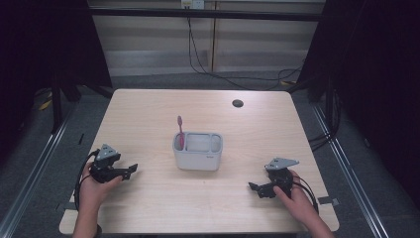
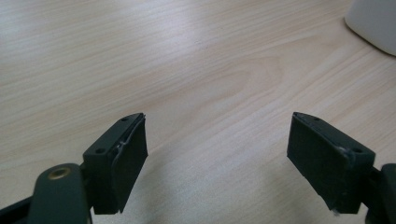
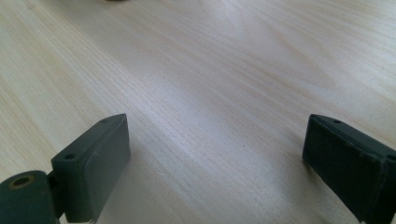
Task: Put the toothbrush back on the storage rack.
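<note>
Close to the person's edge of the table (image 1: 148, 208), two hands each hold a black claw. The left gripper (image 1: 132, 171) sits low over the wood on the left side. Its tips point to the right, toward the middle of the table. In the left gripper view, the left gripper (image 2: 217, 144) has its jaws spread wide apart, with bare wood between them and nothing held. A bit of the white holder (image 2: 373, 23) peeks in at the top right corner of that view.

The right gripper (image 1: 253, 187) sits low on the right side, a little nearer to the person. Its tips point to the left. In the right gripper view, the right gripper (image 3: 215, 154) is also spread wide, with bare wood in the gap and nothing held.

Farther out, in the middle of the table, stands the white holder (image 1: 197, 158). It is a box with an open top and more than one slot. It lies between the two claws and well apart from both.

The pink toothbrush (image 1: 181, 132) stands in the left slot of the holder. Its long side runs up and down, almost straight. Its brush end points up, and it leans a tiny bit to the left. Its bottom is hidden inside the holder.

Farthest away, a small dark round hole (image 1: 237, 103) sits near the back edge of the table.
</note>
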